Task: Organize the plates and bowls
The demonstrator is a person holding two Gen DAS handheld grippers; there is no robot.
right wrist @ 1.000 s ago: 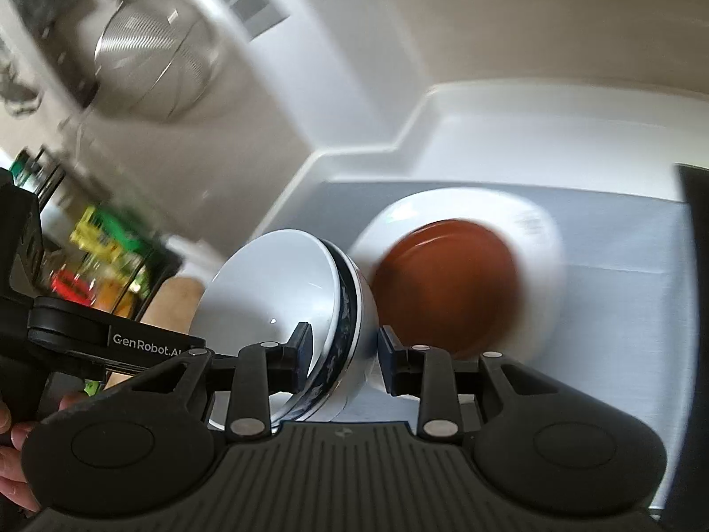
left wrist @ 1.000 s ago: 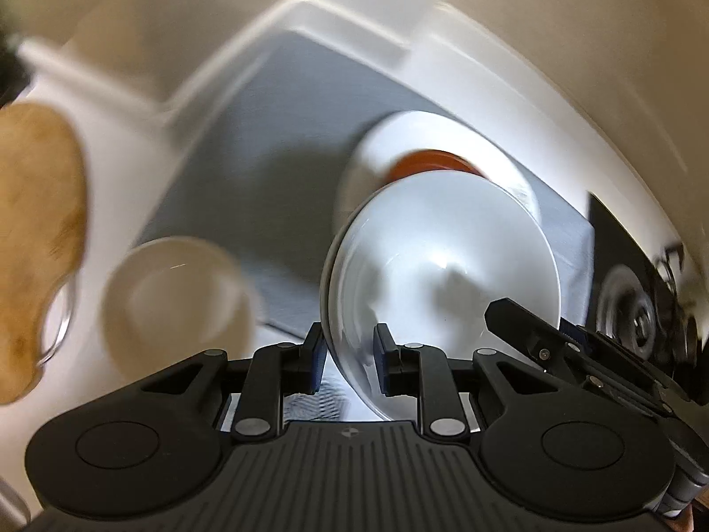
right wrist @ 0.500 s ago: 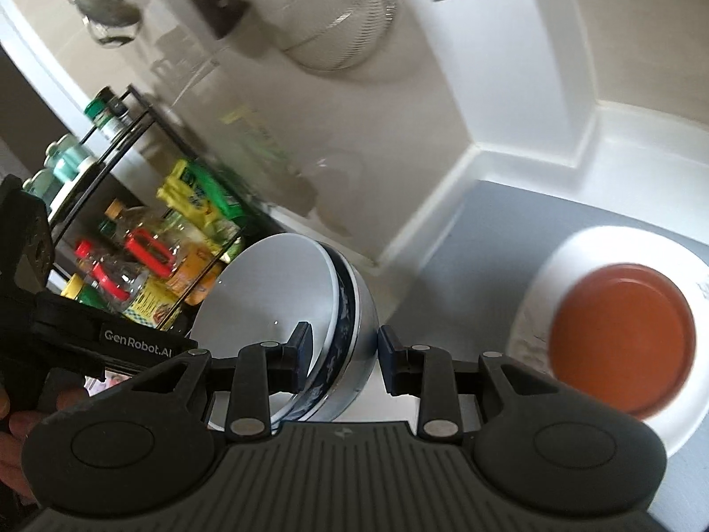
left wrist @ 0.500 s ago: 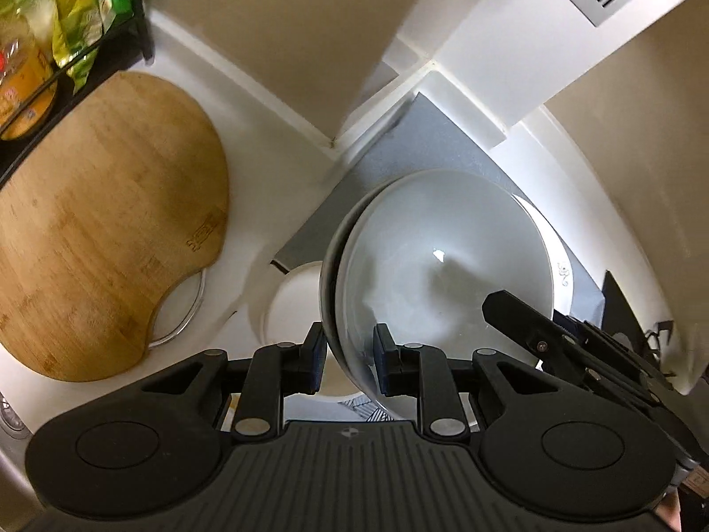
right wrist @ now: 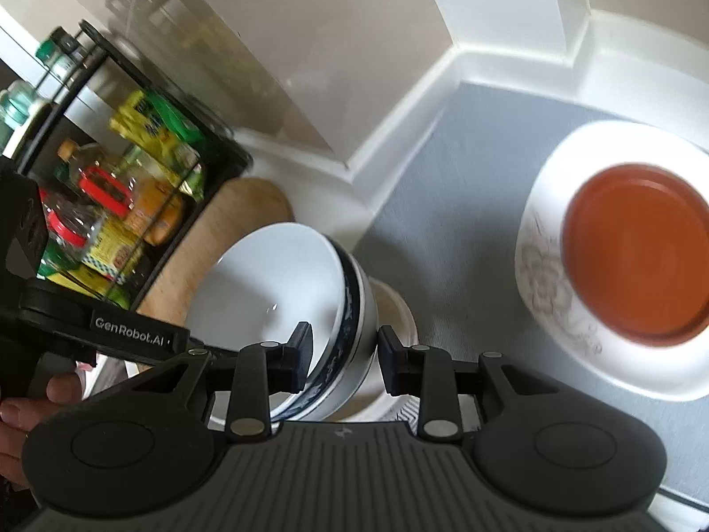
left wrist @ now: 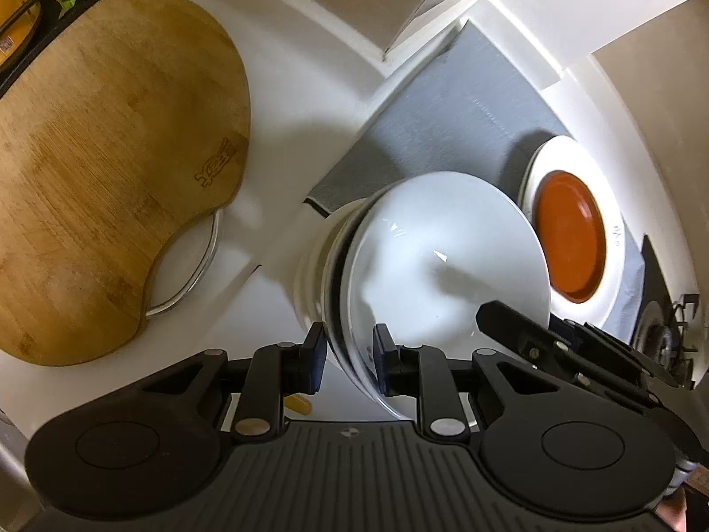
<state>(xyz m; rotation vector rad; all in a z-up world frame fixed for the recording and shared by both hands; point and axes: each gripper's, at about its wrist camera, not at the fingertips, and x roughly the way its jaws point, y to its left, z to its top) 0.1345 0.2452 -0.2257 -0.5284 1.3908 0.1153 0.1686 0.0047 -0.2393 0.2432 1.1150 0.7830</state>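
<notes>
Two nested white bowls (left wrist: 443,261), the outer one with a dark blue rim band (right wrist: 350,310), hang between my grippers. My left gripper (left wrist: 345,361) is shut on their rim. My right gripper (right wrist: 341,357) straddles the opposite rim, its jaws spread wider than the rim. The bowls sit just over a cream bowl (left wrist: 312,266), which also shows in the right wrist view (right wrist: 394,310). An orange-brown plate (left wrist: 569,235) lies on a white plate (left wrist: 618,239) on the grey mat (left wrist: 465,115); the pair also shows in the right wrist view (right wrist: 633,252).
A round wooden cutting board (left wrist: 106,164) lies on the white counter at the left. A black rack with bottles and packets (right wrist: 111,195) stands behind it. A stove burner (left wrist: 664,337) is at the far right. White wall corners bound the mat.
Both grippers carried the nested bowls left, off the plates, and lowered them onto the cream bowl by the mat's corner. The right jaws have spread apart from the rim.
</notes>
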